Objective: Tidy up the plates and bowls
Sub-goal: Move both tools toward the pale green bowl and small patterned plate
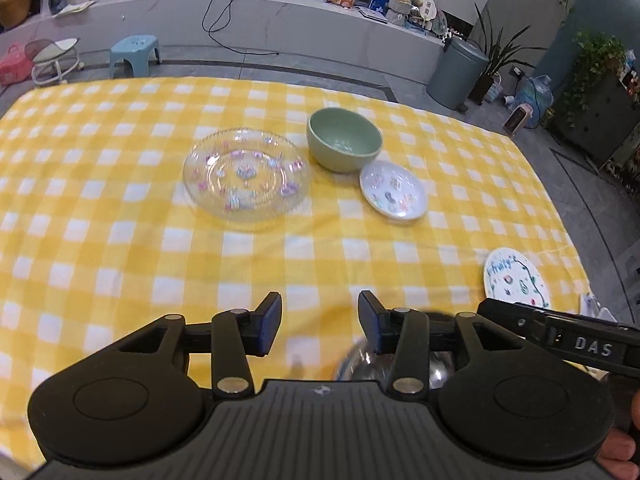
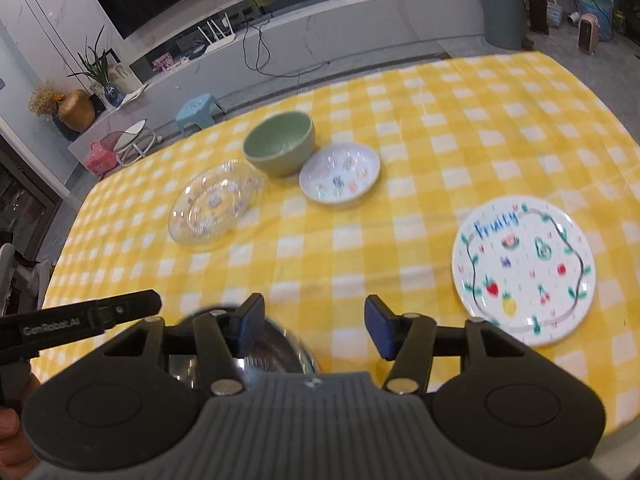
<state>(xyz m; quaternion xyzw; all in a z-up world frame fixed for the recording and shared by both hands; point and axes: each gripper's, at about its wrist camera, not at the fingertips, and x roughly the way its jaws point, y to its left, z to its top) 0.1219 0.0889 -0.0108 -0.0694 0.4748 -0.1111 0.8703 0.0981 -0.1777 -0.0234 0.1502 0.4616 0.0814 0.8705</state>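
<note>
Hovering above the checked surface (image 1: 120,208), the left tool (image 1: 319,322) and the right tool (image 2: 314,326) are both released and empty; a steel bowl (image 2: 280,344) sits just under them, plates farther ahead.

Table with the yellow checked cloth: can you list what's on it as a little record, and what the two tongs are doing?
surface: yellow checked tablecloth
glass plate: clear, patterned, left of the bowl
green bowl: upright, empty
small white dish: just beside the bowl
fruit plate: white, on its own at the near right
metal bowl: shiny, below both tongs
left tongs: open, nothing gripped
right tongs: open, nothing gripped
</note>
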